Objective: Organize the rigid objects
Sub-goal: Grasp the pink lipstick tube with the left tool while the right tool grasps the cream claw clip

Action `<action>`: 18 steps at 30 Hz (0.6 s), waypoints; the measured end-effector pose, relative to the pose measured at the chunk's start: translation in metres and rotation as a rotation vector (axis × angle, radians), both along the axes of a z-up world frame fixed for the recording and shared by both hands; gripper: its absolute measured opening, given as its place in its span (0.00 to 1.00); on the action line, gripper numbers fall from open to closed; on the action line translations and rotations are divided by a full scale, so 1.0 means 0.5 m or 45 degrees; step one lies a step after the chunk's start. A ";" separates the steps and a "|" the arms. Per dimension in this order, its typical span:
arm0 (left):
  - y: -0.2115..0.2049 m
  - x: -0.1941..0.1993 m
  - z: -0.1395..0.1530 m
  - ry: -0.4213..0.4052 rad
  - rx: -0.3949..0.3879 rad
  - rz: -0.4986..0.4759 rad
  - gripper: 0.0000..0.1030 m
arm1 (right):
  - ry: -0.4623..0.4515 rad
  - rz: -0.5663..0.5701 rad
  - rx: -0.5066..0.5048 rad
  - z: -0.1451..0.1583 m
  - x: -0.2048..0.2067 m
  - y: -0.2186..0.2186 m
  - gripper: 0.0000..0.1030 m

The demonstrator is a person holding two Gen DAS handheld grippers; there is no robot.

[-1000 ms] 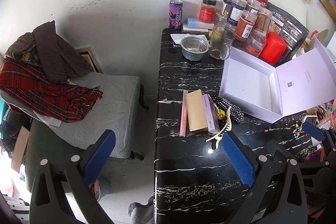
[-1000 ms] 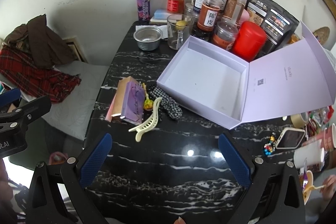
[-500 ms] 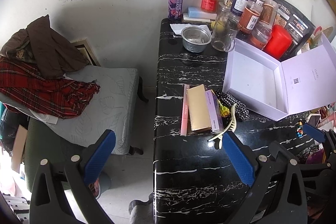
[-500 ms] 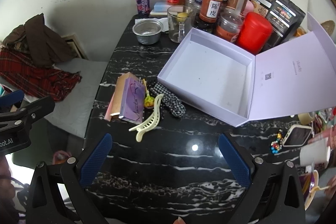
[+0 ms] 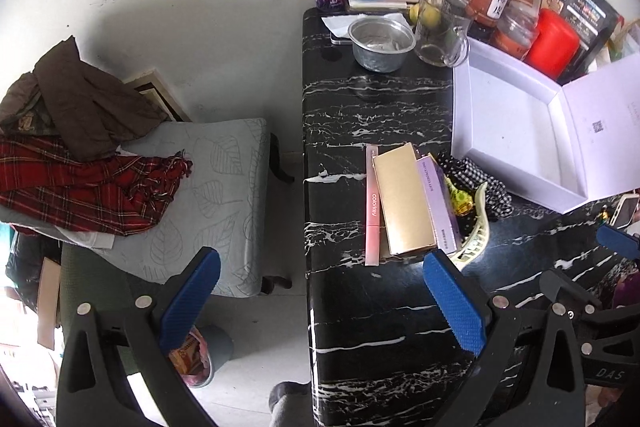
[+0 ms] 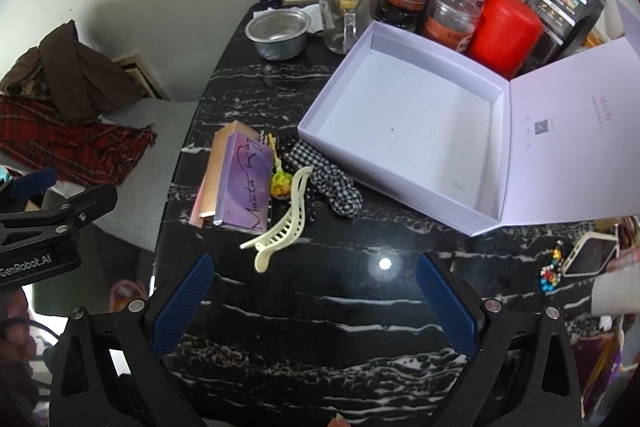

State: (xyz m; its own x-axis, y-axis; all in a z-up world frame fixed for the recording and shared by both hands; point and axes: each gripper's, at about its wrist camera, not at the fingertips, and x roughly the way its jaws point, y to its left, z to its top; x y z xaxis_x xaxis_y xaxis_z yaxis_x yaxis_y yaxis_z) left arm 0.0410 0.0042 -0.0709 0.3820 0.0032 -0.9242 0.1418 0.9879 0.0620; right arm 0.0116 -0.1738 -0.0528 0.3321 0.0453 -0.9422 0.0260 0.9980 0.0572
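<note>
Phone (image 6: 590, 254) seen whole only from right wrist; both hand-held grippers (image 5: 320, 291) (image 6: 310, 301) wide, empty.

My left gripper (image 5: 320, 291) has eased nearer the gold box (image 5: 404, 199); its right pad now sits just beside the cream hair claw (image 5: 476, 231). My right gripper (image 6: 314, 299) has crept toward the open lavender box (image 6: 404, 123); both stay spread wide.
</note>
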 end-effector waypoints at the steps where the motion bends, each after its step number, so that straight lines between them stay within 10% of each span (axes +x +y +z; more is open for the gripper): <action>1: 0.000 0.004 -0.008 0.012 -0.005 -0.003 1.00 | 0.008 0.004 0.000 -0.008 0.003 -0.001 1.00; 18: 0.004 0.090 -0.140 0.100 -0.016 -0.058 0.90 | 0.095 0.072 0.003 -0.112 0.075 0.003 0.84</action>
State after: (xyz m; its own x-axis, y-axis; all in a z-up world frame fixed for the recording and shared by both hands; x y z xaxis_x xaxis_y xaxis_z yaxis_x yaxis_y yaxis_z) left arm 0.0858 0.0064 -0.1410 0.3076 -0.0242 -0.9512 0.1909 0.9809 0.0368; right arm 0.0491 -0.1722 -0.1087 0.2578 0.0640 -0.9641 -0.0258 0.9979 0.0594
